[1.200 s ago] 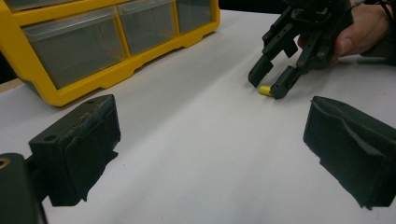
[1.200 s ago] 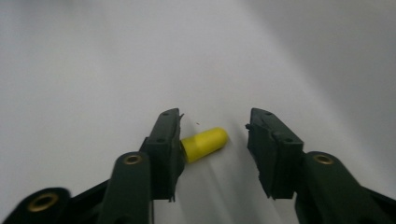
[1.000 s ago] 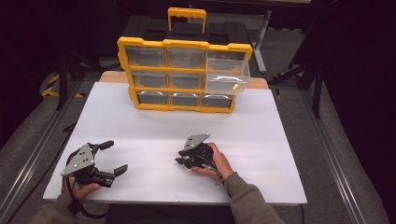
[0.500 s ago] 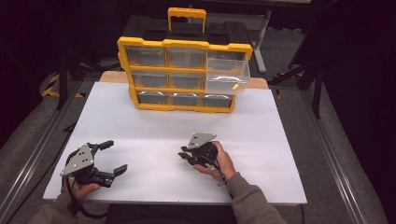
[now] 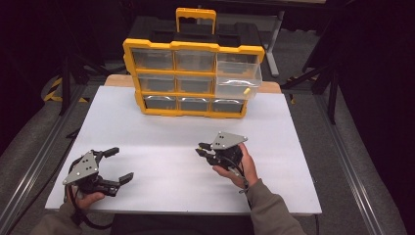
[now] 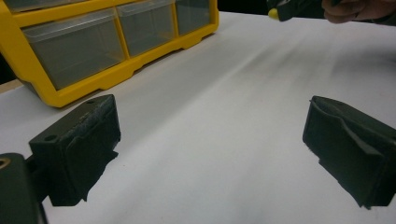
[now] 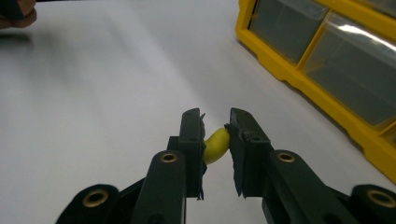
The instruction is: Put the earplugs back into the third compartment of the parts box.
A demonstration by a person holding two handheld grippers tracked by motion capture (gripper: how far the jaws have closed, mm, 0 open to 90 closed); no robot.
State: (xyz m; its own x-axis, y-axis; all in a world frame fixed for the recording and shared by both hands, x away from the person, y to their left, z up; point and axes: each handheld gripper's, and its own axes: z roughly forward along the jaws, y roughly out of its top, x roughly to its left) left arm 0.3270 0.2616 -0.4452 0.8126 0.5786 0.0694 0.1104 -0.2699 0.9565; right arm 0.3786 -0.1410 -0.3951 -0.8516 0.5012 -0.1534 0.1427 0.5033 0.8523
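From above, my right gripper (image 5: 201,150) sits low over the middle of the white table (image 5: 161,142), jaws nearly closed, while my left gripper (image 5: 119,164) rests near the front left corner with its jaws spread wide and nothing between them. At the back stands the yellow organizer (image 5: 193,78), a hard plastic frame with 9 clear drawers in 3 rows; the middle drawer (image 5: 238,81) on the right side is pulled out, and a small yellow bit lies inside it. In the left gripper view, my 2 black padded jaws stand far apart over bare, matte tabletop, the organizer's lower drawers at upper left. In the right gripper view, my jaws pinch a small yellow piece (image 7: 216,145), smooth, rounded and bean-shaped, held just above the table. I judge the pick is done and the carry is in hand: the next move calls for lifting the piece, swinging toward the pulled-out drawer, and letting go only once over its open top.
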